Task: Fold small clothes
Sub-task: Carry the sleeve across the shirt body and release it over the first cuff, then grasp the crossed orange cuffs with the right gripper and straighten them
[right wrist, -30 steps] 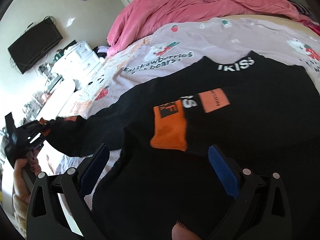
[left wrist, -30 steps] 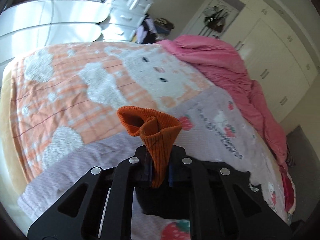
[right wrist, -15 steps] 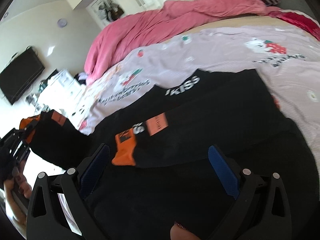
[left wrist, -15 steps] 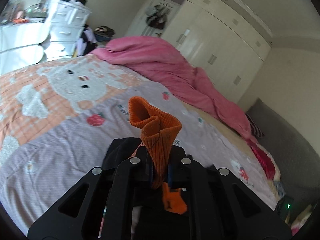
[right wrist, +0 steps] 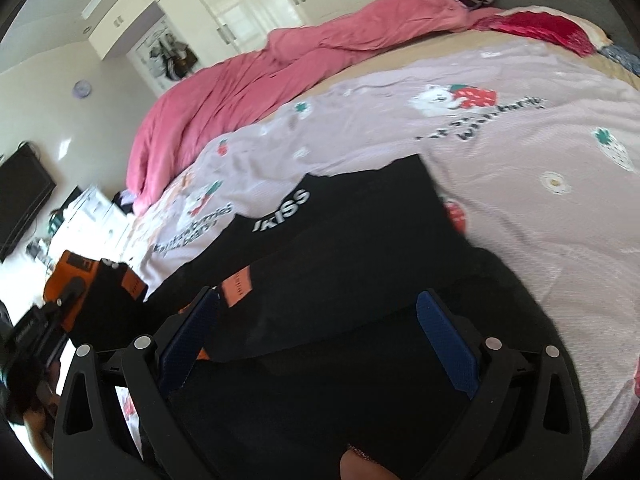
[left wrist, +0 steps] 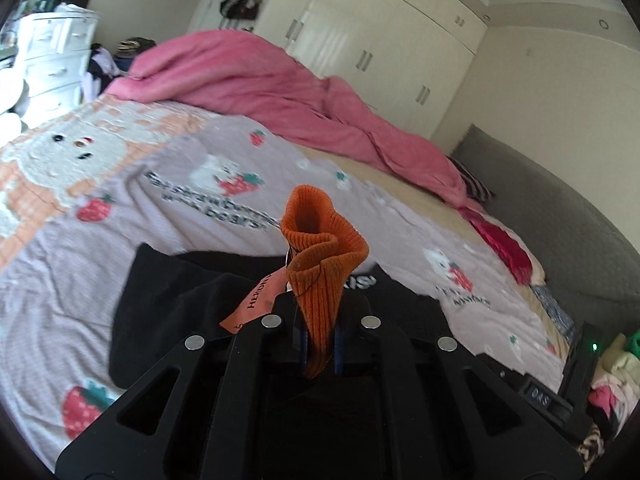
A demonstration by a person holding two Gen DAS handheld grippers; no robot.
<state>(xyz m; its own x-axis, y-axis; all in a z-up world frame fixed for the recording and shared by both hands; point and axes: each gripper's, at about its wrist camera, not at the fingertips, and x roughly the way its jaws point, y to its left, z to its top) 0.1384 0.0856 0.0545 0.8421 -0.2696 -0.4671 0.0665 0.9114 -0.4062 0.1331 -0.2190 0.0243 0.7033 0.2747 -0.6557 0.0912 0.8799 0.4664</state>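
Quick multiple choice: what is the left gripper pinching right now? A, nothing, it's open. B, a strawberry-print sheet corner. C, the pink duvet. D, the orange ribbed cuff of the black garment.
D: in the left wrist view the left gripper is closed on the orange ribbed cuff, which bunches up above the fingertips.

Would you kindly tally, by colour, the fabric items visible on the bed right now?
Black: 1, the sweater with orange cuffs, one orange cuff pinched in the left gripper
Pink: 1, the duvet
Lilac: 1, the strawberry-print sheet
Orange check: 1, the bear blanket
Red: 1, a cloth near the headboard
Total: 5
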